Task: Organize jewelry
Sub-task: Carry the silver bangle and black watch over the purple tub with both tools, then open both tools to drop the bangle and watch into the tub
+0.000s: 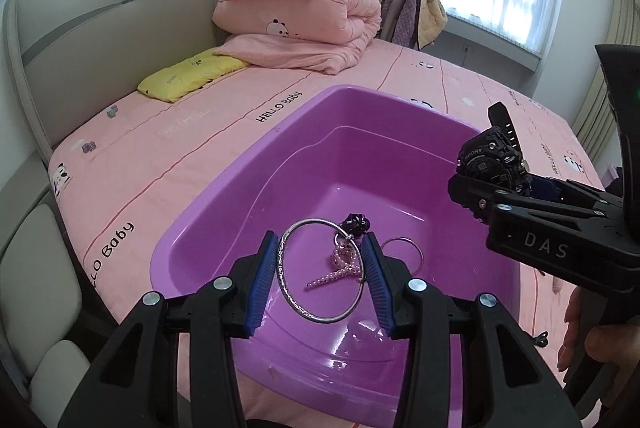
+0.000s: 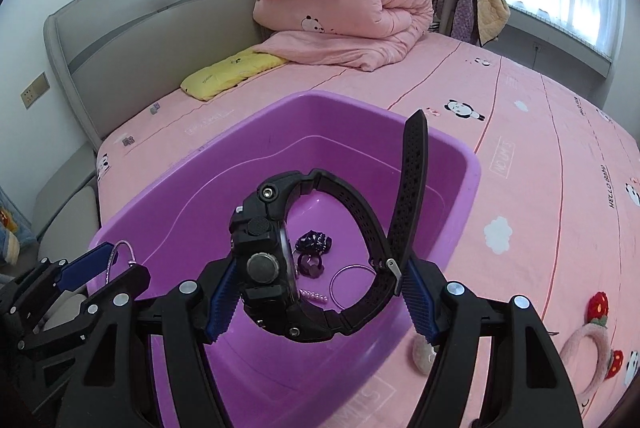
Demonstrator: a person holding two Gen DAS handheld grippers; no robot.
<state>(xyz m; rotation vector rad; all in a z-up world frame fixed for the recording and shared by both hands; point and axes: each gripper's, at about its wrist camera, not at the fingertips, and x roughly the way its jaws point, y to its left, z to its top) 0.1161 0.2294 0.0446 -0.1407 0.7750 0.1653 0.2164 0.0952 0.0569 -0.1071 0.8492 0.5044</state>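
My left gripper (image 1: 320,244) is shut on a large silver bangle (image 1: 280,268), held upright over the near end of a purple plastic bin (image 1: 248,164). On the bin floor lie a smaller silver bangle (image 1: 416,248), a pink bead bracelet (image 1: 336,274) and a dark purple hair piece (image 1: 354,222). My right gripper (image 2: 320,268) is shut on a black sport watch (image 2: 264,260), its strap (image 2: 408,188) sticking up, above the bin (image 2: 160,188). In the right wrist view the left gripper (image 2: 120,260) shows at the left rim with its bangle (image 2: 110,266).
The bin sits on a pink bed sheet (image 1: 160,156). A folded pink duvet (image 1: 296,12) and a yellow pillow (image 1: 188,76) lie by the grey headboard (image 1: 100,28). A pink strawberry headband (image 2: 592,340) lies on the sheet right of the bin. A chair with clothes (image 1: 412,8) stands under the window.
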